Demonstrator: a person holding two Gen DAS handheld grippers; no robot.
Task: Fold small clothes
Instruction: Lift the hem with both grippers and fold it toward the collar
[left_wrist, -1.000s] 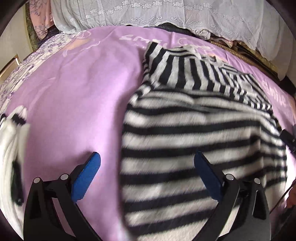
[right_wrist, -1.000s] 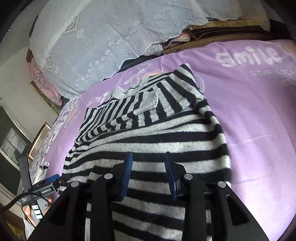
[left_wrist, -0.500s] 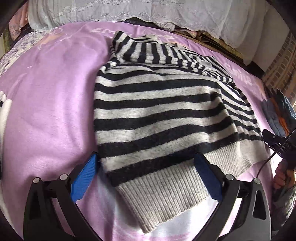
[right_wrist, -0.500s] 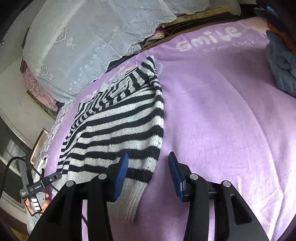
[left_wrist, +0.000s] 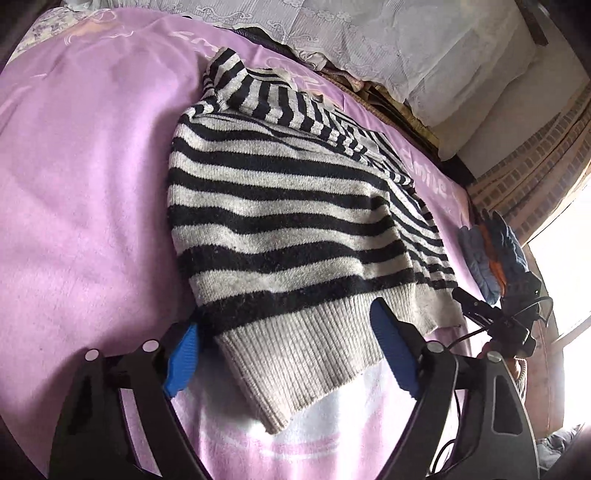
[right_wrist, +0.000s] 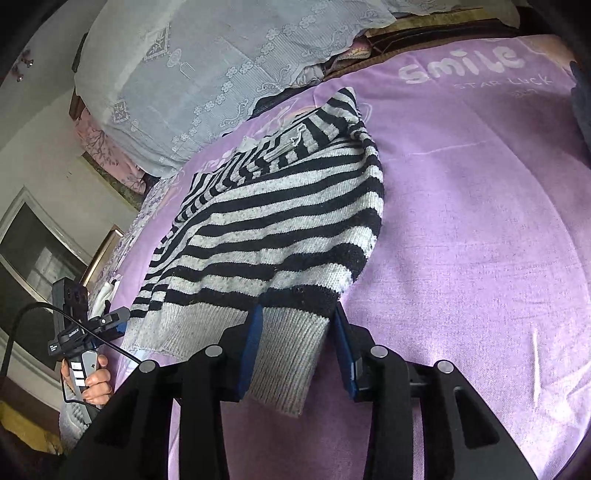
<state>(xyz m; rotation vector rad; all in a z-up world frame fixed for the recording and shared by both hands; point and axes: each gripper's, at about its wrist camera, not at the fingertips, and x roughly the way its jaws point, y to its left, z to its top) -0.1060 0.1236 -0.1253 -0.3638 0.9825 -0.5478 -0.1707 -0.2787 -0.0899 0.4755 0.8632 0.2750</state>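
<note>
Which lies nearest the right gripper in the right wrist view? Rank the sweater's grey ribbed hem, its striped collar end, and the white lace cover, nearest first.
1. Grey ribbed hem: between the fingers of the right gripper, at the near edge.
2. Striped collar end: far end of the sweater, mid-bed.
3. White lace cover: beyond the blanket's head, upper left.

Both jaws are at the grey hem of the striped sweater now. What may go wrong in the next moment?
1. The left gripper has just been closing, but its jaws stand wide around the sweater hem without pressing it; it may catch only one layer or slip off.
2. The right gripper has the hem corner between its jaws; whether they press is unclear, so a lift may drop that side.
3. The folded sleeves lie loose on top; pulling the hem may undo them.
</note>
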